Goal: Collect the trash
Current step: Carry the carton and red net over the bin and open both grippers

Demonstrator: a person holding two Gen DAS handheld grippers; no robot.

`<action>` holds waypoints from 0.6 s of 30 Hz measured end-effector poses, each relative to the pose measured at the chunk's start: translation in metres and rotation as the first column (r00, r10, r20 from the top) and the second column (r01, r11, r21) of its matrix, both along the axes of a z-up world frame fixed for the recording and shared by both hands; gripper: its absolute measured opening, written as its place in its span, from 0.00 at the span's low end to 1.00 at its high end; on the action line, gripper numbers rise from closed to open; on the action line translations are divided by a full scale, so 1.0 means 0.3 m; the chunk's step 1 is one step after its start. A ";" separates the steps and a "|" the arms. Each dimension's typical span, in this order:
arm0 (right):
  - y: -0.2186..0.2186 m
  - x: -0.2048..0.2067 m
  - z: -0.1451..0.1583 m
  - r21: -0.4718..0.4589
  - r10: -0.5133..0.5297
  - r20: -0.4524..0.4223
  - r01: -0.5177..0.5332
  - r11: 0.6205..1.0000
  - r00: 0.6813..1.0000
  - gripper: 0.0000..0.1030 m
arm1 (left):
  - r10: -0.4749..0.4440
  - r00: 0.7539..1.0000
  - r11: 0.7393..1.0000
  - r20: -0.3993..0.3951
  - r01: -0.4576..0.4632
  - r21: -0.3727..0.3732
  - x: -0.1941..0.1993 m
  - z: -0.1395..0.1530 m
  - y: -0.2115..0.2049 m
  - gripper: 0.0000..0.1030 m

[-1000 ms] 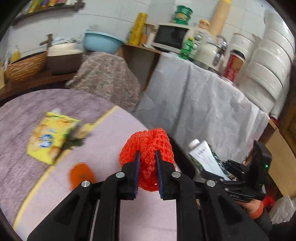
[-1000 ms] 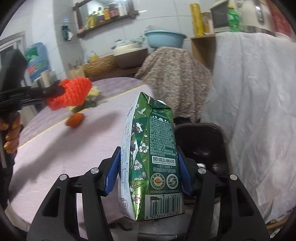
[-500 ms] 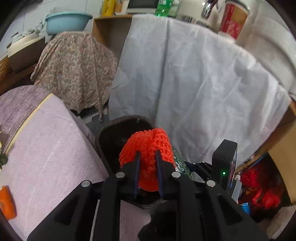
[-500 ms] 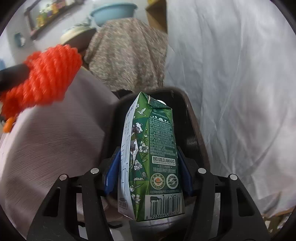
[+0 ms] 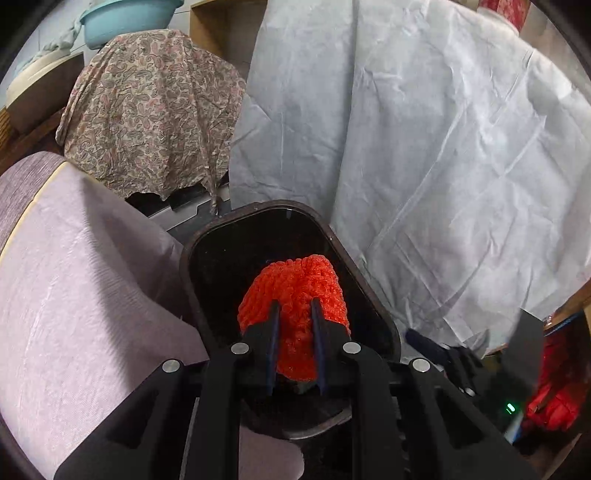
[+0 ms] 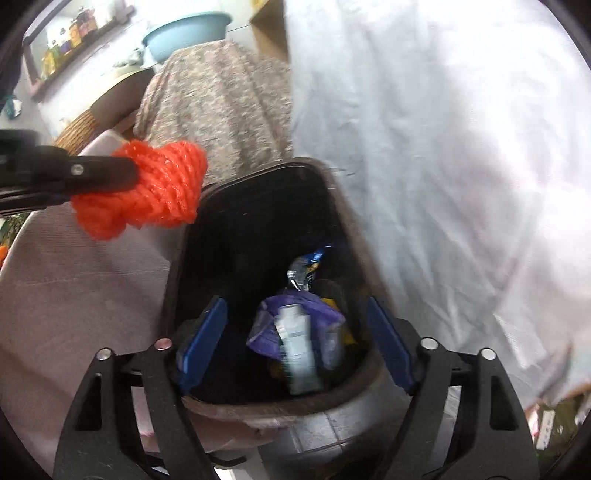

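My left gripper point(image 5: 294, 314) is shut on a bunched red foam net point(image 5: 295, 291) and holds it above the open black trash bin point(image 5: 218, 236). In the right wrist view the net point(image 6: 147, 192) hangs by the bin's left rim point(image 6: 258, 173). My right gripper point(image 6: 295, 332) is open and empty over the bin. The milk carton point(image 6: 297, 354) lies blurred inside the bin on purple wrappers point(image 6: 295, 306).
A table with a pale lilac cloth point(image 5: 74, 295) lies left of the bin. A white sheet point(image 5: 424, 147) hangs to the right and behind. A paisley-covered object point(image 5: 147, 103) and a blue basin point(image 6: 184, 33) stand at the back.
My right gripper opened and the milk carton dropped into the bin. Both grippers swung from the table to above the bin; the left still holds the red net.
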State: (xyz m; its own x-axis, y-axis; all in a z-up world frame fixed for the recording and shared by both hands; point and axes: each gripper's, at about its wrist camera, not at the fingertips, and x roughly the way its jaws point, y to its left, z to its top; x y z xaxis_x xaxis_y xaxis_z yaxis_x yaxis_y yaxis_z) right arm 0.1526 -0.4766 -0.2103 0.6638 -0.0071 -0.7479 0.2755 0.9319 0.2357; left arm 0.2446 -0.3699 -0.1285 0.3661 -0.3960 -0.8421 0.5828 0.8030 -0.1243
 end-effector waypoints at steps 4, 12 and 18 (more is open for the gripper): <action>-0.034 -0.050 0.007 -0.004 -0.045 0.012 0.045 0.999 0.999 0.77 | 0.003 1.000 1.000 -0.021 -0.002 0.029 0.008 -0.011 -0.027 0.46; -0.060 -0.129 0.020 -0.015 -0.098 0.027 0.098 0.995 0.995 0.77 | -0.008 0.998 1.000 0.060 0.010 -0.025 -0.053 0.089 0.056 0.78; 0.012 -0.158 0.076 -0.023 -0.058 0.056 0.059 0.998 0.997 0.77 | 0.007 0.988 0.996 0.157 0.006 -0.084 -0.126 0.210 0.265 0.80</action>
